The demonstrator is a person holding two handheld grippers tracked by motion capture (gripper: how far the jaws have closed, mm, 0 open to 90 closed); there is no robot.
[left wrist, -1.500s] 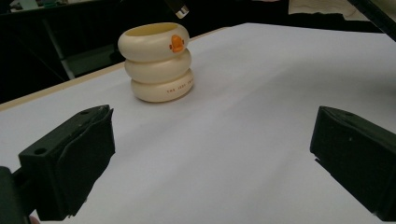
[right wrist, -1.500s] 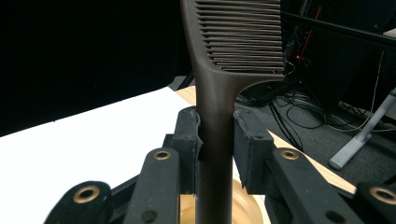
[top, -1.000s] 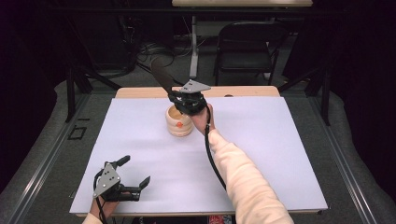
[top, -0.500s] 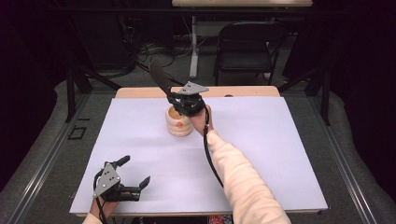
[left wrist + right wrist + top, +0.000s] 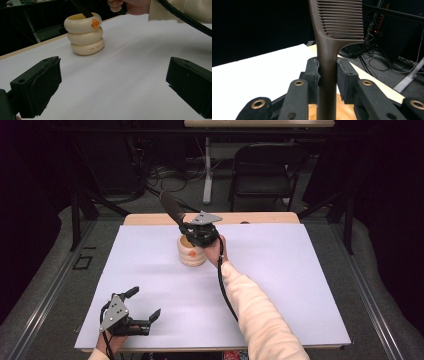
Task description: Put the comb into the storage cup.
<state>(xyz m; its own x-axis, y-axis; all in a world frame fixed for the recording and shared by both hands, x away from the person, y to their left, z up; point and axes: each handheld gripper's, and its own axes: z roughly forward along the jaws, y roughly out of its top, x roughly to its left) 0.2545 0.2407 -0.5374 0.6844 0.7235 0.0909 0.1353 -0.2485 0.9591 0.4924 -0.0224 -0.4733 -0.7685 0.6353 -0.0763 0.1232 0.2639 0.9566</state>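
The right hand-held gripper (image 5: 327, 82) is clenched on the comb (image 5: 329, 50), pads on either side of its narrow handle, teeth up. The handle's lower end dips into the cream holder (image 5: 191, 251) at the far middle of the desk (image 5: 300, 285). The comb looks light, stiff and smooth, so it may pivot; a grip low on the handle suits it. The left hand-held gripper (image 5: 142, 312) rests released near the desk's front edge.
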